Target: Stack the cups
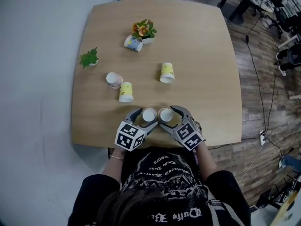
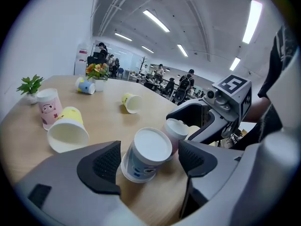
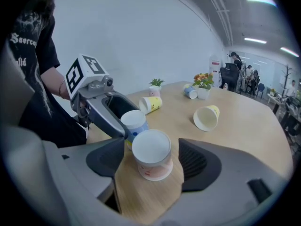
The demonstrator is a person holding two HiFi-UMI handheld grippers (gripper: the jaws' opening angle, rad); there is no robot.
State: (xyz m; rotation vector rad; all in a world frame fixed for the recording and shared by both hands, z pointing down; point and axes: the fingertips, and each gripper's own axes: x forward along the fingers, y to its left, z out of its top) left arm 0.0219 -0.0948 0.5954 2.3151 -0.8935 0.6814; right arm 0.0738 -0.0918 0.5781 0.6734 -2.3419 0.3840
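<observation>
1. Nearest: the person's dark printed shirt (image 1: 162,173), low in the head view. Both tools sit just past it at the near edge of the surface (image 1: 207,55).
2. Left tool (image 1: 145,117): jaws apart. A blue-print cup (image 2: 143,157) stands between them with a gap on each side, so the pads aren't pressing.
3. Right tool (image 1: 170,117): jaws apart too, around a pink-print cup (image 3: 151,154), with no squeeze. The two cups stand side by side, touching or nearly so.
4. Further out, left to right:
   - small green plant (image 1: 89,58)
   - pink cup (image 1: 114,79)
   - yellow cup (image 1: 126,92) on its side, just beside the pink cup
   - tipped blue cup (image 1: 133,43) against the flower pot (image 1: 144,31)
   - second yellow cup (image 1: 167,73) on its side, well apart from the others
5. Judgement: nothing is stacked yet. The step in hand is the first pairing of the two corralled cups.
6. To do it well:
   - Close one tool lightly on the mid-wall, since thin paper will likely crush.
   - Use the other tool to steady the partner cup.
   - Lift clear of the rim, centre over the partner and lower straight down.
   - Release only once the cup is seated.
</observation>
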